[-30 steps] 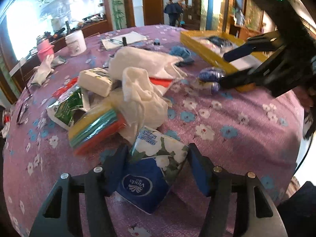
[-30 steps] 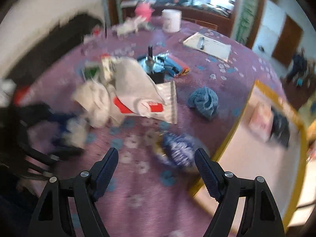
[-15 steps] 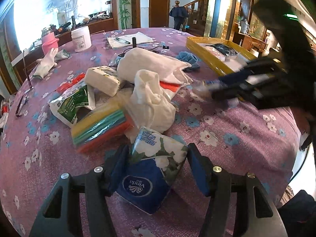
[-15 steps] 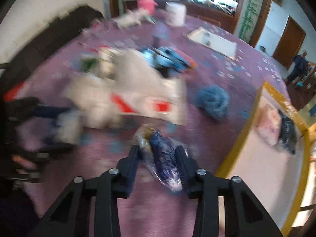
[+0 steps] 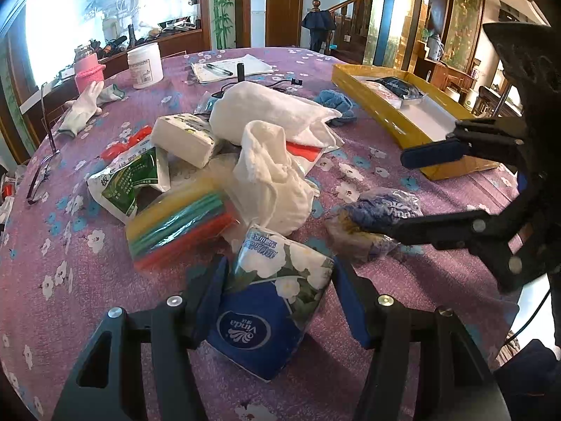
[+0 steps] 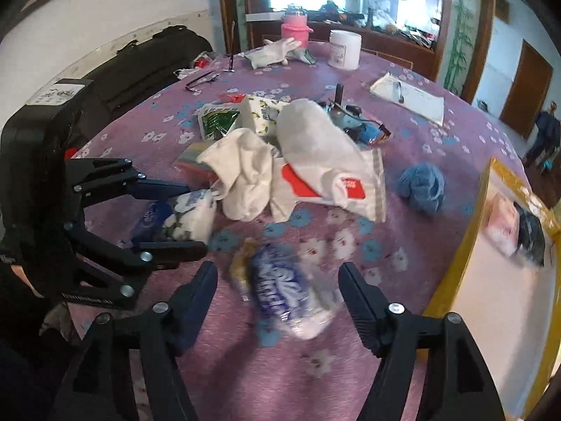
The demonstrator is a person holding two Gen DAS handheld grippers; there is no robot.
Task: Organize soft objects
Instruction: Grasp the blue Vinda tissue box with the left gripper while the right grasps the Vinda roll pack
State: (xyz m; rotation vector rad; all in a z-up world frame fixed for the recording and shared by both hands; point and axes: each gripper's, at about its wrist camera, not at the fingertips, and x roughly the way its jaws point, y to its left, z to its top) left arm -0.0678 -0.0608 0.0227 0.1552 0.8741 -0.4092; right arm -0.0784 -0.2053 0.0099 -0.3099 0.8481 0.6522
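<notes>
Sorting is sitting at an early stage: two items are lying in the yellow rectangular tray (image 6: 452, 263) at the right, while a heap of soft goods (image 5: 266, 161) is remaining mid-counter. Left tool (image 5: 277, 294) is clamping the blue floral tissue pack (image 5: 270, 301); right tool (image 6: 277, 280) is opening around the crumpled blue plastic pack (image 6: 280, 287), pads clear.

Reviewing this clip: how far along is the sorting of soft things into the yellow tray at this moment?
Early. Done: only a dark packet and a pinkish one lie in the yellow tray. In hand: the left gripper clamps a blue floral tissue pack; the right gripper is opening around a crumpled blue plastic bag on the table. Left: white towels, coloured cloths, a blue knit ball.
</notes>
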